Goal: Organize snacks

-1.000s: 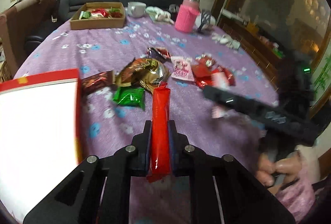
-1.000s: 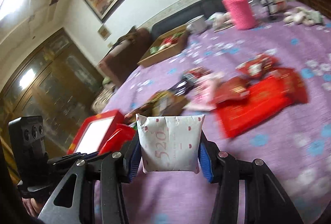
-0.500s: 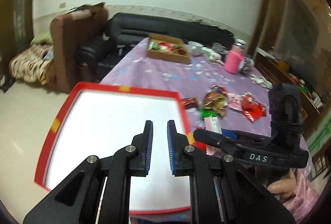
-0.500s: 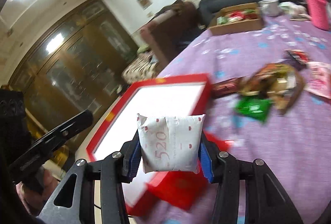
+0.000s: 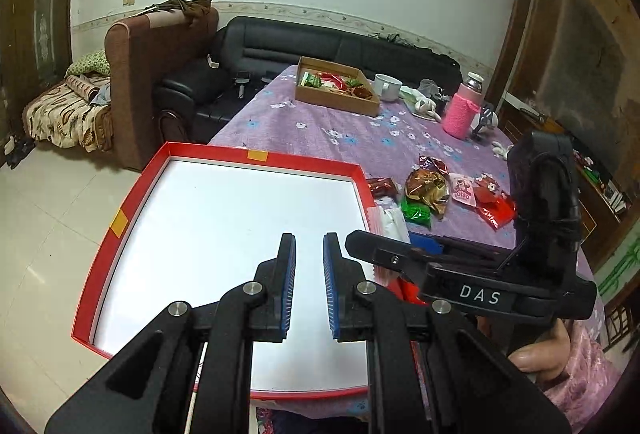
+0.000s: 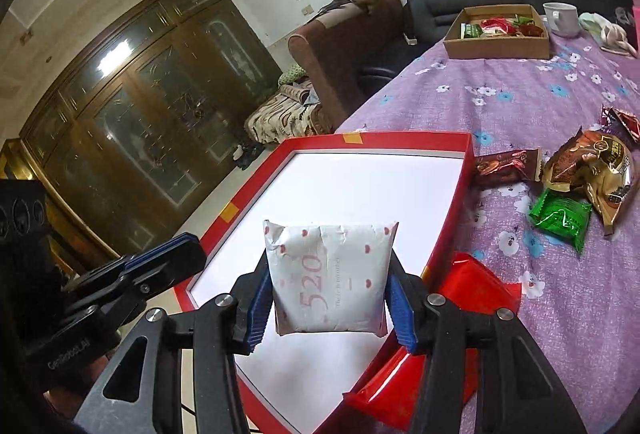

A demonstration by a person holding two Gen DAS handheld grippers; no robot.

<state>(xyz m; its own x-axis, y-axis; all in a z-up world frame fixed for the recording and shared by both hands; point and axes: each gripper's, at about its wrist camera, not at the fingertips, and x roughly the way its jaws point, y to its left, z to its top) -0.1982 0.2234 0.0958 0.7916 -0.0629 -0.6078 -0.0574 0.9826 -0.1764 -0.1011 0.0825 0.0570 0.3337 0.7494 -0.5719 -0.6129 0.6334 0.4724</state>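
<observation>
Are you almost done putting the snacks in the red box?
Not nearly. The red box looks bare inside. The right gripper holds a white packet over it, not yet put down. The left gripper holds nothing between its fingers. A red packet lies just outside the box wall, and the green packet, gold packet and others wait on the purple tablecloth.

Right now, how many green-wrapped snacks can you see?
2: one loose green packet on the purple cloth beside the gold bag, one in the far cardboard box. Others may be hidden.
</observation>
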